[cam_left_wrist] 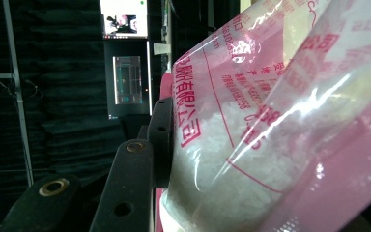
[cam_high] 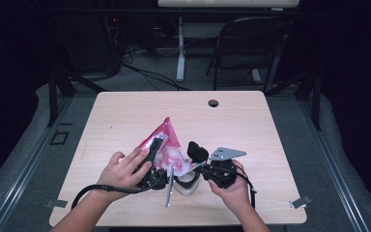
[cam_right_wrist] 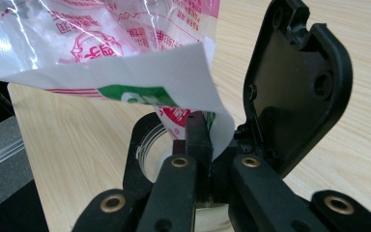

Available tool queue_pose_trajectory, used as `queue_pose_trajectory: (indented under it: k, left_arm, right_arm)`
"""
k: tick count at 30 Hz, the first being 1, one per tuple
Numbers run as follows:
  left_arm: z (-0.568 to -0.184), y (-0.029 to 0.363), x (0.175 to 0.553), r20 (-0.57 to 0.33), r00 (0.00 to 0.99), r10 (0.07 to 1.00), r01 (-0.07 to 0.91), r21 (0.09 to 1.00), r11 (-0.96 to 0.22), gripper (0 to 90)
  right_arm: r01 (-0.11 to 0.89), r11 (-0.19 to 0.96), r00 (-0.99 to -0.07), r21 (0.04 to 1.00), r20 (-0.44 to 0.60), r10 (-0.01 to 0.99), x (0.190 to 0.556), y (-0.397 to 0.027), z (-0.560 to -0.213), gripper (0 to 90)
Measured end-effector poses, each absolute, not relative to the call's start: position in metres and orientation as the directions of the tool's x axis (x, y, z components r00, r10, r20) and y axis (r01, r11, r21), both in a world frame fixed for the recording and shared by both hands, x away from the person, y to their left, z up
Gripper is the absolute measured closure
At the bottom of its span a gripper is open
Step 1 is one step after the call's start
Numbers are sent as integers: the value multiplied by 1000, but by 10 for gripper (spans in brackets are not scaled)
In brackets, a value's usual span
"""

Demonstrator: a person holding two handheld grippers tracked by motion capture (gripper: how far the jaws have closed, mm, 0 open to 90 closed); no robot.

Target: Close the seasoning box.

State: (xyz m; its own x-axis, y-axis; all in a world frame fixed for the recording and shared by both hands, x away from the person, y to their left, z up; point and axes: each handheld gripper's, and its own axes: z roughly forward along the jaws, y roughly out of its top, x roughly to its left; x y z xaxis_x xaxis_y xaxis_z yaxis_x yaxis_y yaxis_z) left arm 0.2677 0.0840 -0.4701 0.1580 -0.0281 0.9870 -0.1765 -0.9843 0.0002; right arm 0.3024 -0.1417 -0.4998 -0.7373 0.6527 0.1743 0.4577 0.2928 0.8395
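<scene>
At the near middle of the wooden table, a pink and clear plastic bag of white granules is tipped over a small glass jar with a flip-up black lid. The left gripper is clamped on the bag's body; in the left gripper view its one visible jaw presses flat against the film of the bag, bulging with granules. The right gripper has its jaws together, pinching the bag's torn lower corner just above the jar's mouth, with the raised lid just to the right. The step appears to be pouring the granules into the jar. To do it well, I judge the right gripper should keep the corner low and centred over the mouth as a spout, while the left raises the far end of the bag gently so the contents slide rather than rush; a sudden tilt could spill granules onto the table or knock the light jar. The bag bears red Chinese print; "有限公司" reads along one edge in the left gripper view, beside rows of small digits too fine to make out, and a green patch shows near the torn corner.
</scene>
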Motion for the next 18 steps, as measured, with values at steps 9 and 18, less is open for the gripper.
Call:
queue_pose_trajectory:
  k: [9,18]
  left_arm:
    - [-469,84,268,988,151,-31,-183,-3,-983,671]
    - [-468,83,267,988,153,-34,-180,-6,-984,671]
  right_arm:
    - [456,293,-737,840,171,654,302,-142,-500,900]
    - [456,292,-735,841,171,656,302,-142,-500,900]
